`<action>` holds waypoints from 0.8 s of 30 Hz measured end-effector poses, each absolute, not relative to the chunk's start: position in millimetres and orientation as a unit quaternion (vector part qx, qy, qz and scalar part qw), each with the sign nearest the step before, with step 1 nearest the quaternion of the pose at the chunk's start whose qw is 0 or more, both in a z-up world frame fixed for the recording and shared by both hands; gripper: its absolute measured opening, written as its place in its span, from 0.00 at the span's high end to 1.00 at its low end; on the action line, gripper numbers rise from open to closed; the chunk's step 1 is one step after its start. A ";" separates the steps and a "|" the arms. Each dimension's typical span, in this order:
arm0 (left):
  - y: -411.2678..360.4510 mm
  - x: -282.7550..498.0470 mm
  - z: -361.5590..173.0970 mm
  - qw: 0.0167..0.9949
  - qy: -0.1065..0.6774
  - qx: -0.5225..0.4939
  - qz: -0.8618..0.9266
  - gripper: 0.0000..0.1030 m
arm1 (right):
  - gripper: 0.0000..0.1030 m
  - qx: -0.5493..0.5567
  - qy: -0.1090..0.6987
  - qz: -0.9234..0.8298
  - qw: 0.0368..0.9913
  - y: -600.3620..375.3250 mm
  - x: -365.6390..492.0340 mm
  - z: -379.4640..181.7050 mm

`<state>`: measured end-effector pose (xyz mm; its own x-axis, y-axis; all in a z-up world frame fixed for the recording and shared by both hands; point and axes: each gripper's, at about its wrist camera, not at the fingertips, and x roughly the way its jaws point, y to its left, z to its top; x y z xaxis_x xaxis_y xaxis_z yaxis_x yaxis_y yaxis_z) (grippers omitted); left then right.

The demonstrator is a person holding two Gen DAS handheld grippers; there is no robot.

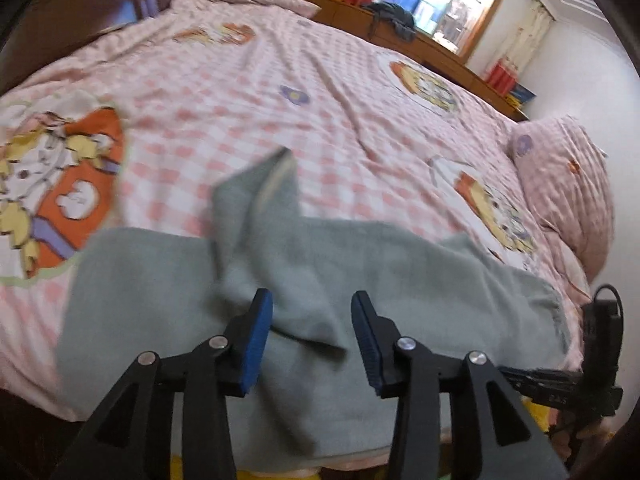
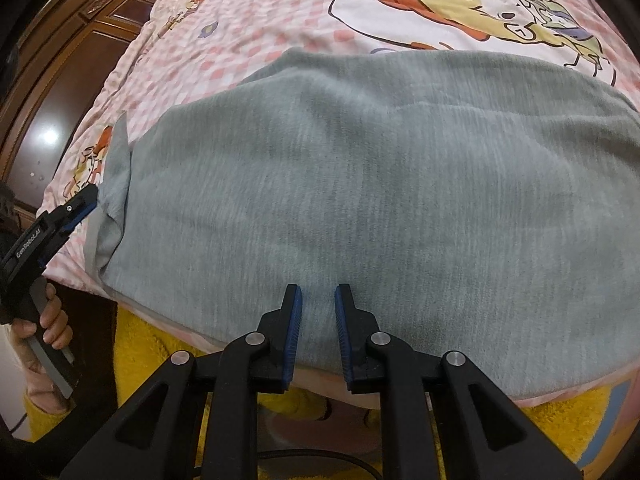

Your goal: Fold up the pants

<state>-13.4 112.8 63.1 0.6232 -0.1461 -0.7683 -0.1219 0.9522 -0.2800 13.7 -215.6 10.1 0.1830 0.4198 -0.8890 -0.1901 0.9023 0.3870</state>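
Along the bed's (image 2: 248,40) near edge, our right gripper (image 2: 318,300) seemingly pinches the pants (image 2: 360,180); our left gripper (image 1: 312,312) gapes, so the flap may flop loose.

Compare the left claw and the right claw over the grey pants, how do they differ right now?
The left claw stands with a wide gap between its pads; the right claw shows only a narrow gap. The left claw sits where the grey pants are bunched into a raised fold; the right claw sits at their flat near edge. Both have black arms with blue pads and point down at the bed.
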 end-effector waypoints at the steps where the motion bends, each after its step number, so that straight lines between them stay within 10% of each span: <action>1: 117.0 -15.2 64.5 0.891 0.428 -0.153 0.005 0.58 | 0.82 0.095 0.607 0.200 0.764 -215.5 13.6 10.1; 14: 124.7 0.2 43.4 0.885 0.435 -0.151 0.070 0.56 | 0.82 0.099 0.606 0.204 0.763 -219.1 13.1 9.9; 19: 118.5 1.0 45.9 0.890 0.431 -0.127 0.071 0.87 | 0.82 0.104 0.605 0.207 0.761 -220.8 13.3 9.2; 24: 128.2 -16.1 64.8 0.903 0.404 -0.122 0.084 0.91 | 0.82 0.106 0.606 0.209 0.760 -221.3 13.6 9.2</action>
<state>-16.1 128.2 64.8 0.6591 0.0533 -0.7501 -0.2503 0.9562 -0.1520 13.6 -221.3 9.2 0.1777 0.4469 -0.8768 -0.1892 0.8898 0.4152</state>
